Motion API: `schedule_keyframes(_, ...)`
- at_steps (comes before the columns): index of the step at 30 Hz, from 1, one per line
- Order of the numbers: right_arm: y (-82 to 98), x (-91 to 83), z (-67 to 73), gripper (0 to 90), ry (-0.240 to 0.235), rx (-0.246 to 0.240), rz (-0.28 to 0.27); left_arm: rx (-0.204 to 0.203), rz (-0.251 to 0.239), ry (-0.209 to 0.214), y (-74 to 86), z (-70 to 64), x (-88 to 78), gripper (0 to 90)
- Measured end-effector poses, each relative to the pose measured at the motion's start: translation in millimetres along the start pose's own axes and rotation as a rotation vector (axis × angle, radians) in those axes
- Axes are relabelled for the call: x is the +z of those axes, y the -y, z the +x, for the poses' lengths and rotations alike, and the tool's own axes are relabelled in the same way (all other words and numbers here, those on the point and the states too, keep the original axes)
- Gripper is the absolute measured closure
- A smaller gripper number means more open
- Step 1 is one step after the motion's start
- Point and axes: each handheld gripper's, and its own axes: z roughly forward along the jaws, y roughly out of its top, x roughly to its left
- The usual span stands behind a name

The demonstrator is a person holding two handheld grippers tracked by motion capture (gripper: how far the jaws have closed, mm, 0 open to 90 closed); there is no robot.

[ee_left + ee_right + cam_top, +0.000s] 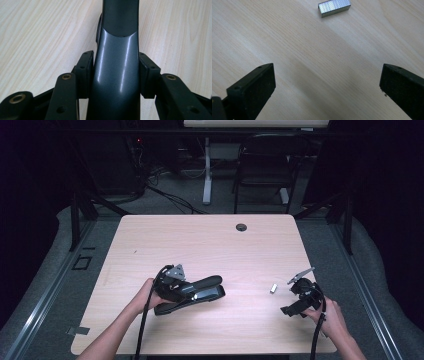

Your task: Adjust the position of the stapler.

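We hold our left gripper (186, 289) clamped on a large black stapler (200, 292) that lies on the table (200, 240), left of the middle and near our edge. In the left gripper view the stapler's body (116, 75) rises between the jaws as a smooth, rounded, dark grey shell with a slight metallic sheen and long streaks of reflected light; farther up, a curved seam marks where a darker, duller section begins. The flat, matte black pads (85, 72) press against its two flanks, so the grip is firm on both sides. From the high view the stapler is long and low, its upper arm tapering to a rounded nose that points toward the right, above a flatter base. Our right gripper (295, 306) rests near the table's right front corner with its jaws spread wide and nothing between them; the right gripper view shows the two blocky pads (259, 85) well apart over bare wood. Just ahead of them lies a short strip of staples (334, 7), a bright silvery channel with fine ridges along its length, also visible as a small pale piece (273, 288) between the stapler and the right gripper. The tabletop is a pale wood laminate with a fine straight grain, rounded corners and a small dark cable grommet (241, 227) near its far edge.
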Motion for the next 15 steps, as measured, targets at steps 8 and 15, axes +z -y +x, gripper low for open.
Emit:
schedule_keyframes(8, -0.2, 0.0, 0.3, 0.2, 0.003, -0.001, 0.001, 0.025, 0.002, 0.019, -3.9, -3.0, 3.4, 54.3)
schedule_keyframes(15, -0.5, 0.2, -0.2, 0.1, 0.0, -0.009, 0.004, 0.036, 0.002, 0.03, -7.2, -5.8, 6.3, 54.3)
